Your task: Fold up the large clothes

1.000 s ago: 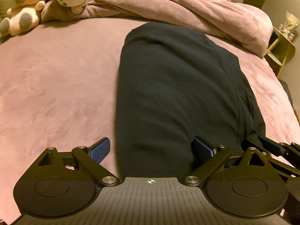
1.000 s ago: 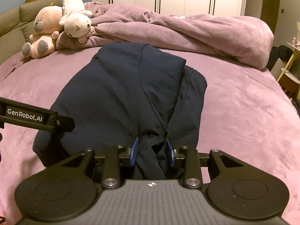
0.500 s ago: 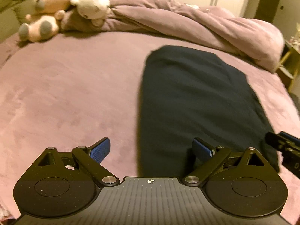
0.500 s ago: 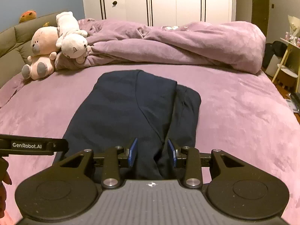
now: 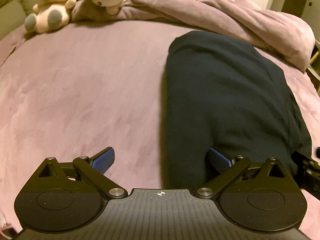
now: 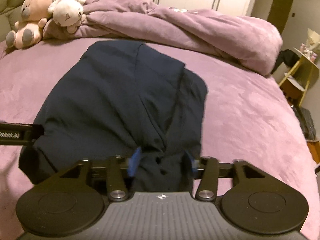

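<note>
1. Centrally, a purple bed carries a rumpled duvet along its far side.
2. Nearby, a folded navy garment lies mid-bed.
3. Two plush toys sit at the far left corner.
4. Right gripper pinches the garment's near edge.
5. Left gripper is spread wide, straddling the garment's left edge.

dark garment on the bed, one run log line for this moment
left gripper: open, astride near edge | right gripper: shut on dark garment | bed: garment partly folded
</note>
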Demonstrator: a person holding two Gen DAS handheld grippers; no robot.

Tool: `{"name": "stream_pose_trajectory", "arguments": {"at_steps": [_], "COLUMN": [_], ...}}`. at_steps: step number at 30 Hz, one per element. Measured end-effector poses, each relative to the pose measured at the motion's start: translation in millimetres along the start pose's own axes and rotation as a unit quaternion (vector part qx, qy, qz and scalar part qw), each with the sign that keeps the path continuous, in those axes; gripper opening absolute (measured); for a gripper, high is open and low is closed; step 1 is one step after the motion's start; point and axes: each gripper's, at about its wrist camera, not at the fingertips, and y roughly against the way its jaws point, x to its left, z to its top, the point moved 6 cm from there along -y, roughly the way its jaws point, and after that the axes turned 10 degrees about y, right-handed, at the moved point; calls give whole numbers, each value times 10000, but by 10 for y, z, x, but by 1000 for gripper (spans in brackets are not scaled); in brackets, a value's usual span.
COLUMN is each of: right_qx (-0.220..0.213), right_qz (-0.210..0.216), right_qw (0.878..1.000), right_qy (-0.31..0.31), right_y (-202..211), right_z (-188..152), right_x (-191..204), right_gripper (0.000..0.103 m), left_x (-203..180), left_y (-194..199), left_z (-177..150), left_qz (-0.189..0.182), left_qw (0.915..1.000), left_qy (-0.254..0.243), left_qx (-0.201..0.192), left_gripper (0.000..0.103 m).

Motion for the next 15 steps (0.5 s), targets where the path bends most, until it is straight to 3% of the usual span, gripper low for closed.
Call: {"name": "stream_pose_trajectory", "arguments": {"at_steps": [2,5,10,15], "right_qx": [6,316,986,1016], "right_qz": [-59,3,390,463], "right_qw": [10000,9994,9935,9919], "right_qy": [-44,-147,-411,-606], "right_y": [186,412,603,824], "right_z": [-94,-346,-746,-671], "right_x": [-12,22,178,231], "right_gripper": [82,97,99,99], "left_x": [53,130,187,122], "left_y": [149,325,495,746], "left_z": [-113,-344,-636,-681], "left_qz": [17,195,372,317], "left_qw": [9997,9990,9973,9957], "left_qy": [-203,-409,-546,-837], "left_qx": [-110,-47,329,257], "left_gripper": [102,102,102,102]}}
